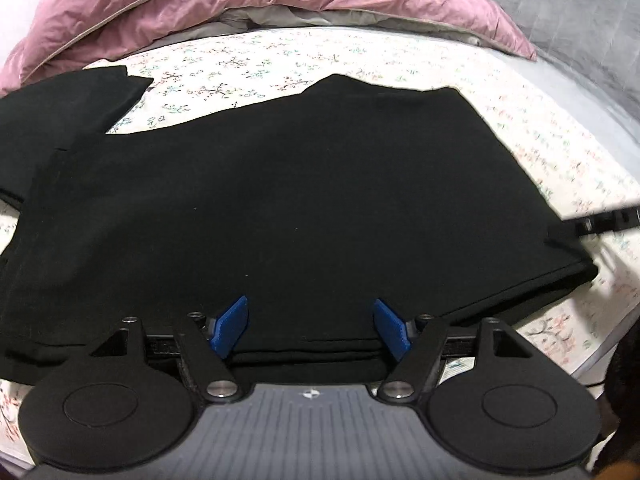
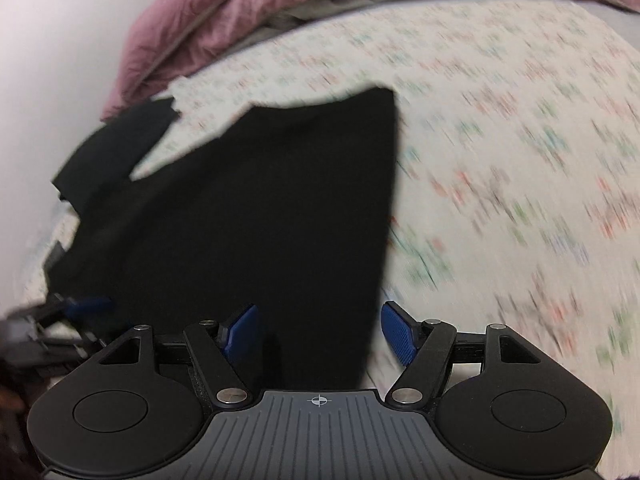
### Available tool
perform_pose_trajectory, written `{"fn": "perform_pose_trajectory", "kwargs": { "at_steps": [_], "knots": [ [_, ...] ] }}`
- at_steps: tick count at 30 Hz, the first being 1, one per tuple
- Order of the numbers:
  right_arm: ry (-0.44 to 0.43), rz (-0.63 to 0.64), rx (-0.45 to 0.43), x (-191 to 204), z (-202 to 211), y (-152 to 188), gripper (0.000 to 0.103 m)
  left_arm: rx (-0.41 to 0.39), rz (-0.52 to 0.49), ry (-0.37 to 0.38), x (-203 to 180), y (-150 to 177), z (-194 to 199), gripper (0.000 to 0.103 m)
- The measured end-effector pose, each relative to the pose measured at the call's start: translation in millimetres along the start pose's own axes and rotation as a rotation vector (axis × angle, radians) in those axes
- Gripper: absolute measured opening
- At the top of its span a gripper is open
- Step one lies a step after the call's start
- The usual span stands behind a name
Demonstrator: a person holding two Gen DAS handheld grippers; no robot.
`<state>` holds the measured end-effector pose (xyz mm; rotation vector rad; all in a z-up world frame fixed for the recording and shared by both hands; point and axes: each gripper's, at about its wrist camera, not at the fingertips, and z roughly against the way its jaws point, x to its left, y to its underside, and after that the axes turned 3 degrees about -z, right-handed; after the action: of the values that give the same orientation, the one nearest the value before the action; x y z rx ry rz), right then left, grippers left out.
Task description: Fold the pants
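Starting at the far left of the left wrist view, one end of the black pants (image 1: 280,200) trails off toward the frame edge, a darker flap lying up near the pink duvet (image 1: 160,12) that is bunched along the head of the bed. Across the middle, the pants lie flat on the floral sheet (image 1: 280,60), folded into a broad slab, with stacked layers showing along the near edge. Right above that near edge sits the left gripper (image 1: 312,328), its blue pads (image 1: 234,326) spread wide, one on each side, cloth under the gap but nothing pinched: it is released. Over to the right, the fabric ends in a thick folded corner, and a blurred black piece of the right gripper (image 1: 608,218) pokes in from the frame edge just beyond it. A grey blanket (image 1: 560,12) fills the upper right.

Switching to the right wrist view, everything streaks with motion blur. At the far left, the other gripper shows low by the pants' edge. Centre, the pants run up and away as a dark wedge. The right gripper (image 2: 318,334) hangs over the garment's right-hand border, left pad (image 2: 240,332) above black cloth, right pad above the sheet, jaws parted and gripping nothing. Bare floral sheet fills the right.
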<state>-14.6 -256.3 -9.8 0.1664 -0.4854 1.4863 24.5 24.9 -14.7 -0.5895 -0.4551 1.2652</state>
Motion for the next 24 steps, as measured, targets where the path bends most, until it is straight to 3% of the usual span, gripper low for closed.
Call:
{"fn": "perform_pose_trajectory", "kwargs": {
  "at_steps": [4, 11, 17, 20, 24],
  "knots": [
    [-0.070, -0.065, -0.021, -14.0, 14.3, 14.7, 0.069, -0.065, -0.002, 0.074, -9.6, 2.8, 9.4, 0.083],
    [-0.248, -0.263, 0.042, -37.2, 17.0, 16.4, 0.069, -0.123, -0.087, 0.185, -38.7, 0.9, 8.3, 0.084],
    [-0.315, -0.341, 0.052, -52.4, 13.4, 20.6, 0.067, -0.159, -0.155, 0.227, -60.9, -0.9, 2.6, 0.099],
    [-0.337, -0.381, 0.054, -61.0, 11.8, 22.7, 0.061, -0.165, -0.214, 0.236, -76.0, -3.9, -2.7, 0.100],
    [-0.378, -0.433, 0.094, -72.0, 7.6, 24.2, 0.041, -0.173, -0.282, 0.255, -95.9, -3.6, -4.7, 0.101]
  ]
}}
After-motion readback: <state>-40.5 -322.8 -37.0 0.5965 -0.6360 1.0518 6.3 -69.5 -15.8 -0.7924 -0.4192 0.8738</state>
